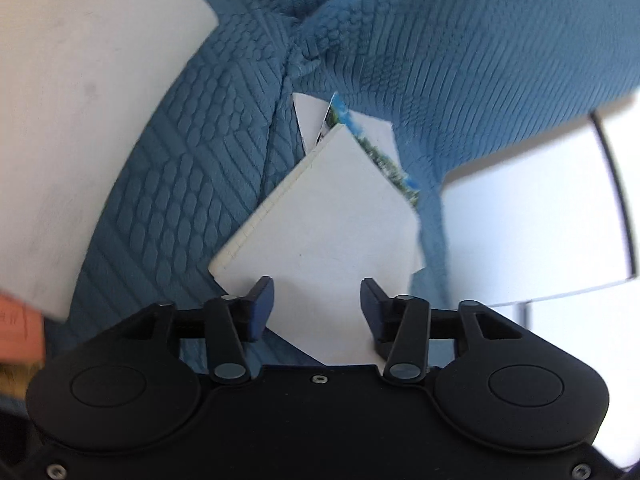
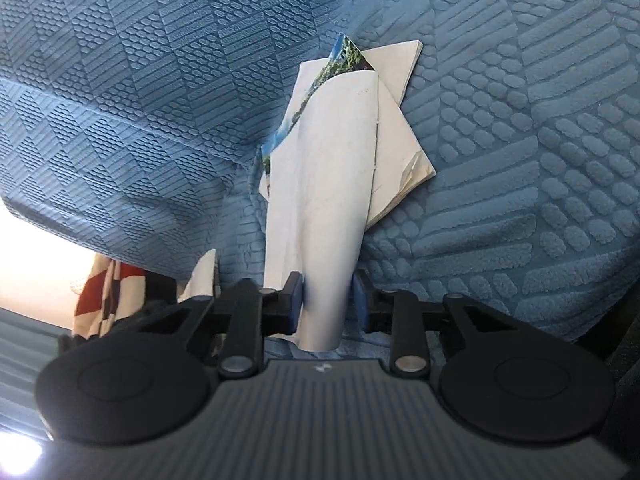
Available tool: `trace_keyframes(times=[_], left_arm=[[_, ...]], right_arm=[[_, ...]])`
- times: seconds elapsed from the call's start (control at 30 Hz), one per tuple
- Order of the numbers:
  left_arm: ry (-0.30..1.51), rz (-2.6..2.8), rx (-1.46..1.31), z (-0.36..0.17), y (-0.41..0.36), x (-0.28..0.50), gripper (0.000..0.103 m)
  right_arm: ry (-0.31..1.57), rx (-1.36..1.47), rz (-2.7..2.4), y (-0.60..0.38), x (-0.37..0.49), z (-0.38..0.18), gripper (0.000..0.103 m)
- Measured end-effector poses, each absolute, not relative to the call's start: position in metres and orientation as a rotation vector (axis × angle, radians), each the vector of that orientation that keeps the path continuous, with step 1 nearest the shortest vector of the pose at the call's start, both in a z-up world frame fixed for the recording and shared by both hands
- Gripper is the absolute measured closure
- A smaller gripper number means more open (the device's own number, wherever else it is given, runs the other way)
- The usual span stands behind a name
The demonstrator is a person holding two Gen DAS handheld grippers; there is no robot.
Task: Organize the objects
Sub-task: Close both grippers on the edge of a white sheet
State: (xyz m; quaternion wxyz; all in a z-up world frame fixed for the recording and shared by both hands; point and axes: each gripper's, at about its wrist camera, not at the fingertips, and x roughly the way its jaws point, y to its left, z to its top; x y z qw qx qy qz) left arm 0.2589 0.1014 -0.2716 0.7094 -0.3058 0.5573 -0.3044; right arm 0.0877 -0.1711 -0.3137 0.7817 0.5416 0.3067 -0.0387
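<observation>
A stack of white papers and booklets (image 1: 332, 216) lies wedged in the crease of a blue textured sofa cover (image 1: 180, 168). A photo with sky and trees (image 1: 384, 160) sticks out from under the top booklet. My left gripper (image 1: 318, 292) is open; the booklet's near corner lies between its blue pads (image 1: 262, 300) and they do not press on it. In the right wrist view the same stack (image 2: 400, 140) and photo (image 2: 344, 56) rest on the cover. The top white sheet (image 2: 332, 168) curls into a roll, and my right gripper (image 2: 326, 292) is shut on its near end.
A large white surface (image 1: 80, 100) fills the upper left of the left wrist view, with an orange object (image 1: 18, 332) at the left edge. Bright white panels (image 1: 532, 232) stand at the right. A red, white and black checked cloth (image 2: 104, 296) hangs beyond the cover's left edge.
</observation>
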Motion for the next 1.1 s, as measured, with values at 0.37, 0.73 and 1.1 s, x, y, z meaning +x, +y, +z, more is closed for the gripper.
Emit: trace_keyframes(times=[0.37,0.73,1.1], left_arm=[[1.381,-0.714,-0.922,-0.289,0.108,0.238,0.044],[1.410,-0.663,-1.065,-0.316,0.101,0.243,0.044],[1.331,-0.547,-1.224,-0.341,0.123,0.260,0.090]], right_arm=[[0.617,1.226,-0.040,-0.174,0.087,-0.315,0.087],[0.559,1.288,0.012,-0.178,0.083,-0.314,0.087],[0.598,1.285,0.001,-0.181,0.085,-0.318,0.085]])
